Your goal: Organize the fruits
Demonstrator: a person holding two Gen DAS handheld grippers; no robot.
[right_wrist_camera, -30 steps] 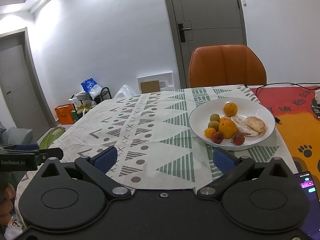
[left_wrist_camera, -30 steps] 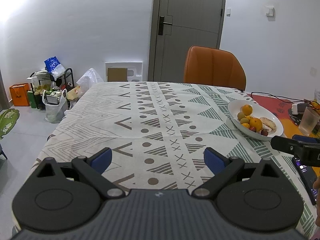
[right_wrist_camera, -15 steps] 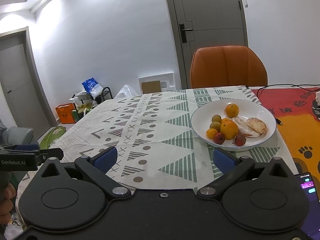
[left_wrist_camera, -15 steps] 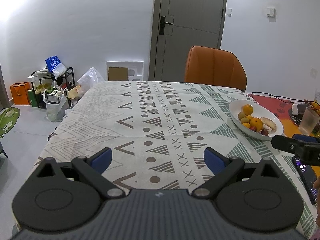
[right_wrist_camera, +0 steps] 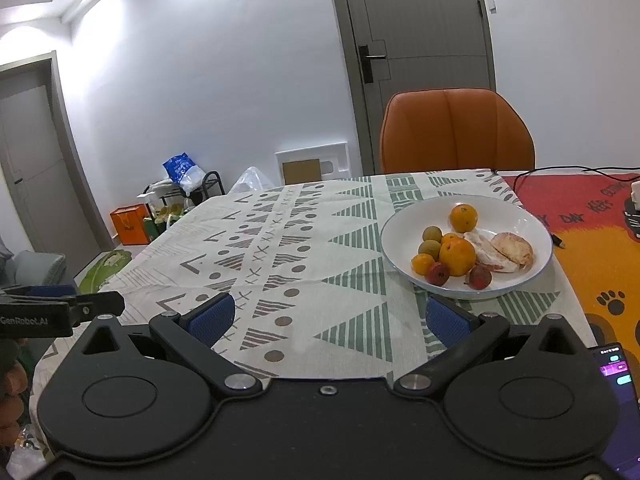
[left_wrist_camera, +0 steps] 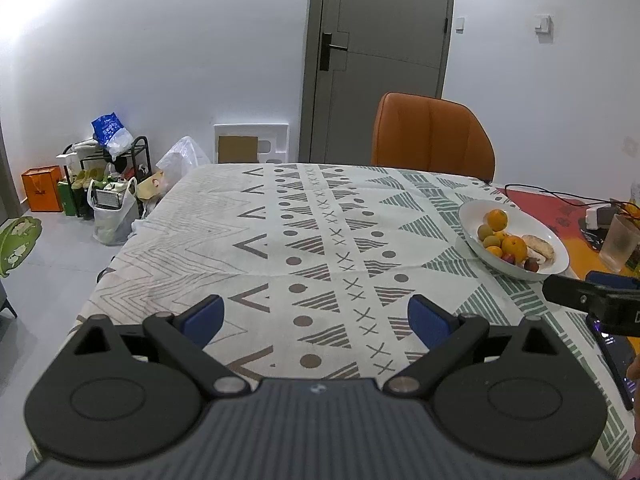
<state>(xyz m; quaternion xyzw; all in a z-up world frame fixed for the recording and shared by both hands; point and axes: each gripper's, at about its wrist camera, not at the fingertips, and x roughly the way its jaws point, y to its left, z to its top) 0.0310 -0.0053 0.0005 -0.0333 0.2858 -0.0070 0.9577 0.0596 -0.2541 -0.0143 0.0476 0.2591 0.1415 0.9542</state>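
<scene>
A white bowl (right_wrist_camera: pixel 536 272) holds fruit on the patterned tablecloth (right_wrist_camera: pixel 304 240): two oranges (right_wrist_camera: pixel 457 256), small green and red fruits, and a peeled piece (right_wrist_camera: pixel 513 249). My right gripper (right_wrist_camera: pixel 328 318) is open, with nothing between its blue pads, just short of the bowl and left of it. In the left wrist view the same bowl (left_wrist_camera: pixel 556 268) lies far right, and my left gripper (left_wrist_camera: pixel 316 320) hangs open over the near cloth, apart from it. The right gripper's tip (left_wrist_camera: pixel 576 294) pokes in at the right edge.
An orange chair (left_wrist_camera: pixel 432 136) stands behind the table by a grey door (left_wrist_camera: pixel 380 40). A red and orange mat (right_wrist_camera: pixel 592 240) with a cable, a cup (left_wrist_camera: pixel 620 242) and a phone (right_wrist_camera: pixel 618 376) lie right of the bowl. Bags and a rack (left_wrist_camera: pixel 108 172) crowd the floor at left.
Both views have shifted slightly forward and down; the bowl sits a little nearer in the right wrist view. Both grippers stay open and hold nothing.
</scene>
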